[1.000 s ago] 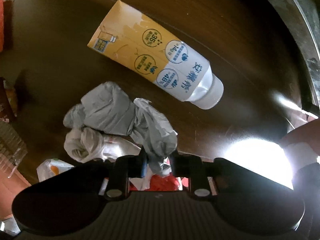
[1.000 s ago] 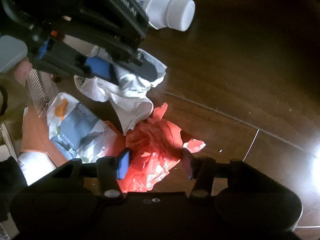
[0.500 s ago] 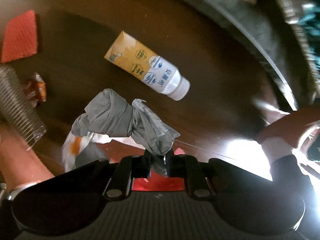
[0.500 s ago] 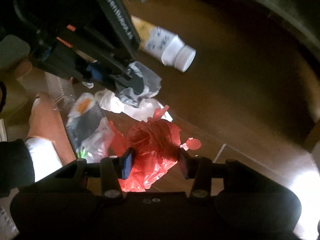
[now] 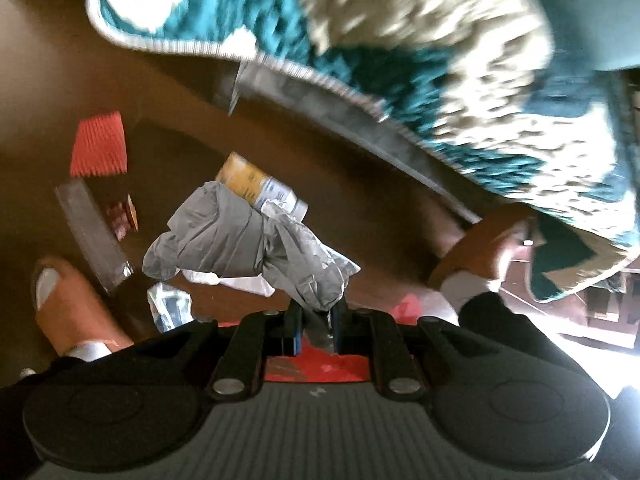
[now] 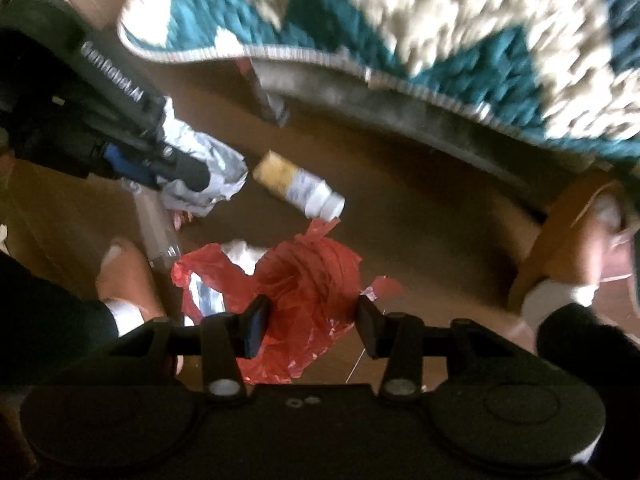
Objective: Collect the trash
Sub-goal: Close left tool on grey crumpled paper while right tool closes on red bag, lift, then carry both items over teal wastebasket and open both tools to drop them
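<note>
Both hand-held grippers are pointing steeply down over the floor (image 6: pixel 400 208): the left hand-held gripper (image 5: pixel 316 326) is pinching a grey bag (image 5: pixel 240 240) nearly shut, the right hand-held gripper (image 6: pixel 310 324) is clamping a red bag (image 6: pixel 308 280) part-open. A bottle (image 6: pixel 298 188) is lying below, beside a rug (image 6: pixel 440 20).

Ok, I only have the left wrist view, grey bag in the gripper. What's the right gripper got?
Observer: The right gripper is clamped on a crumpled red bag.
Operator: The grey bag half hides the bottle for me. Is its cap on?
Observer: Yes. The bottle lies on the floor with its white cap on, clear of the red bag.
</note>
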Motion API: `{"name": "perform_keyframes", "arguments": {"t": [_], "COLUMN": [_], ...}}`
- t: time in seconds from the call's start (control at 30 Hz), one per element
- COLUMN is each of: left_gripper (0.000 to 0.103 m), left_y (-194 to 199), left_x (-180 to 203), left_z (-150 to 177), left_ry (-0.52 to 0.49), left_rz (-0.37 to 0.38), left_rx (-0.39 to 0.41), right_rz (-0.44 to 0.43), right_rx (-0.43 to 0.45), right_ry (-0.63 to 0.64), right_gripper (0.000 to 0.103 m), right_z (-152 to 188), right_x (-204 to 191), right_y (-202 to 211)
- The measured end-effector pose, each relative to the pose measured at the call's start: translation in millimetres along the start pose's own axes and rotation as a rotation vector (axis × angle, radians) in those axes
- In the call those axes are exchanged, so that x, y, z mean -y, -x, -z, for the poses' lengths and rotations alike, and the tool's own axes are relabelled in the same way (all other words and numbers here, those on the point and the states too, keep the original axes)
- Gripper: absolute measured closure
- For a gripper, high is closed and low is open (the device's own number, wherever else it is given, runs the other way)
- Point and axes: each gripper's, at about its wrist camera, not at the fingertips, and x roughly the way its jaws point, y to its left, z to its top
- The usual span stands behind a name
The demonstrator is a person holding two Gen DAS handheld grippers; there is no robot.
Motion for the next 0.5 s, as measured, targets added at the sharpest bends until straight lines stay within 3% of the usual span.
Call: {"name": "perform_keyframes", "arguments": {"t": [0.5], "left_gripper": [0.090], "left_y": [178], "left_x": [73], "left_z": [57], "left_ry": [-0.212], "left_rz": [0.123], "left_rx": [0.393], "right_rz": [0.141], "right_rx": [0.488], "right_ry": [0.026], "right_gripper": [0.058], "right_z": [1], "right_x": [-4], "right_y": [191]}}
